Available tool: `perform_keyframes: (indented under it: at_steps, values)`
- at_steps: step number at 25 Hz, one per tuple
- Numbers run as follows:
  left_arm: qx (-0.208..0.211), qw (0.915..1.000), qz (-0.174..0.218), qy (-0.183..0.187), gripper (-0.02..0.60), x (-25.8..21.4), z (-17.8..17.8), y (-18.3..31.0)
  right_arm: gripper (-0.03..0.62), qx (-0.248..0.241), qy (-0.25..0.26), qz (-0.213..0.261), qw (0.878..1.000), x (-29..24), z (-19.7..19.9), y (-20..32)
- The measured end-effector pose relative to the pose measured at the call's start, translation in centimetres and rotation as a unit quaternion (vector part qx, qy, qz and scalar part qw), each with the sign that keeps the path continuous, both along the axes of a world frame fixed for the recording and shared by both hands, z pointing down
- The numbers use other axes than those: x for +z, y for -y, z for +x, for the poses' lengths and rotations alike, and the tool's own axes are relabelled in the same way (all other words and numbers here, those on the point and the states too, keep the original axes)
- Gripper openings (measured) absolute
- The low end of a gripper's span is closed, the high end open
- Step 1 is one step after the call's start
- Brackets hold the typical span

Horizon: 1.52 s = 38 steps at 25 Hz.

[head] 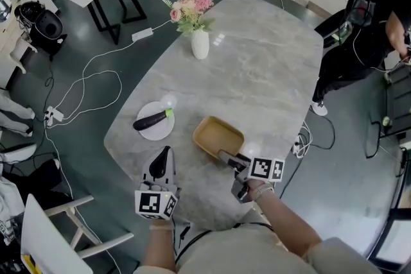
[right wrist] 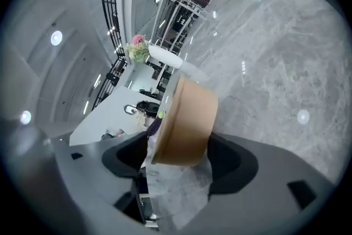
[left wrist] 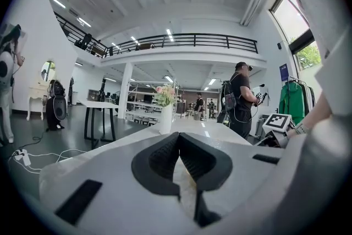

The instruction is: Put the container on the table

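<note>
Container (head: 217, 136), tan and open-topped, lies on the marble table (head: 257, 74) toward its 6 o'clock end, so placement looks done or nearly so. Right gripper (head: 228, 158) is at the container's 5 o'clock corner. Its jaws stand wide with the near wall between them. A sliver of gap shows at one pad, so I judge the hold as let go, not clamped. Left gripper (head: 166, 152) is at 8 o'clock of the container, jaws closed tip to tip on nothing; it looks parked out of the way. Plate (head: 157, 131) with an eggplant (head: 153, 119) sits at 9 o'clock of the container, apart from it. Vase of flowers (head: 200, 43) stands well off toward 12 o'clock. Not resolved: the other pad may touch the wall. The gripped corner is covered in the head view. The container's inside is not visible from the right gripper view.
</note>
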<state>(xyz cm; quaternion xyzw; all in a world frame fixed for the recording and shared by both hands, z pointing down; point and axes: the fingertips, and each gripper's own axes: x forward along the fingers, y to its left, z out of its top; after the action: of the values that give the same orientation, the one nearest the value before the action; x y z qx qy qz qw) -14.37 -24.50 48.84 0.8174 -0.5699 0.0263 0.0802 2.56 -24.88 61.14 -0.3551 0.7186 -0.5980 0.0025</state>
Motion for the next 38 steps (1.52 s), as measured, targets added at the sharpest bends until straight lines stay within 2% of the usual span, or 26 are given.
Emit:
perform_keyframes:
  at_steps: [3, 6, 10, 14, 16, 20, 38]
  values:
    - [-0.003, 1.0, -0.005, -0.005, 0.003, 0.0, -0.1, -0.1, 0.381, -0.055, -0.039, 0.006, 0.998, 0.2, -0.8, -0.3]
    - [-0.002, 1.0, -0.003, -0.007, 0.003, 0.1, -0.2, -0.2, 0.411, -0.134, -0.082, 0.032, 0.987, 0.3, -1.8, -0.8]
    - [-0.007, 0.9999, -0.003, -0.008, 0.003, 0.3, -0.6, -0.5, 0.42, -0.231, -0.157, 0.071, 0.958, 1.0, -2.3, -1.8]
    - [-0.013, 0.9998, -0.003, -0.011, 0.003, 0.1, -1.0, -0.4, 0.4, -0.287, -0.232, 0.092, 0.925, 1.9, -1.7, -2.1]
    - [-0.017, 0.9998, -0.004, -0.013, 0.003, 0.0, -1.1, -0.4, 0.331, -0.295, -0.247, 0.092, 0.918, 2.1, -1.4, -2.1]
    - [-0.018, 0.9997, -0.004, -0.015, 0.003, 0.0, -1.2, -0.6, 0.229, -0.293, -0.255, 0.096, 0.916, 2.3, -0.9, -2.0]
    - [-0.019, 0.9995, -0.005, -0.024, 0.003, -0.1, -1.2, -1.2, 0.091, -0.304, -0.285, 0.075, 0.906, 3.9, 0.0, -2.9]
